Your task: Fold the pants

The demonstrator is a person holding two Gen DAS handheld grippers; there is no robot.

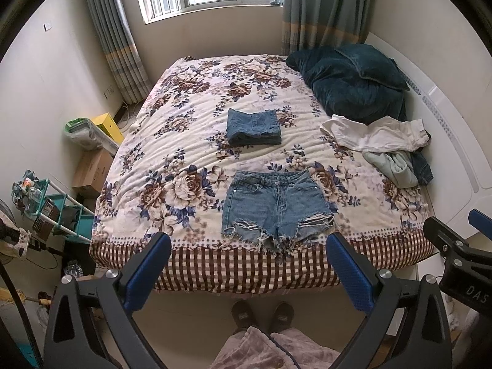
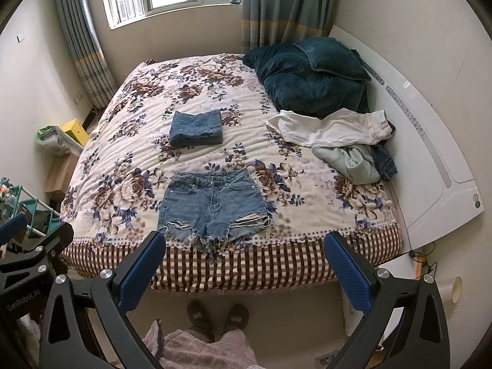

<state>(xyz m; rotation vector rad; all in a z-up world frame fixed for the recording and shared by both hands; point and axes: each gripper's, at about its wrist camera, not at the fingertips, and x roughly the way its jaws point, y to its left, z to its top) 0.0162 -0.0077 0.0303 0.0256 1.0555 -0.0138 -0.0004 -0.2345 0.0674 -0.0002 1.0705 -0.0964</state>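
Light blue frayed denim shorts [image 1: 276,206] lie flat, waistband away from me, near the front edge of the floral bed [image 1: 184,141]; they also show in the right wrist view [image 2: 212,206]. A folded pair of denim pants [image 1: 253,127] sits further back at the bed's middle [image 2: 196,127]. My left gripper [image 1: 249,264] is open and empty, held above the bed's front edge. My right gripper [image 2: 243,261] is open and empty, likewise short of the shorts.
A pile of unfolded clothes, white [image 1: 375,132] and pale green [image 1: 392,167], lies at the bed's right side. A dark teal blanket and pillow [image 1: 350,83] fill the back right corner. Boxes and a teal rack [image 1: 61,212] stand on the floor at left. My slippered feet [image 1: 261,313] stand below.
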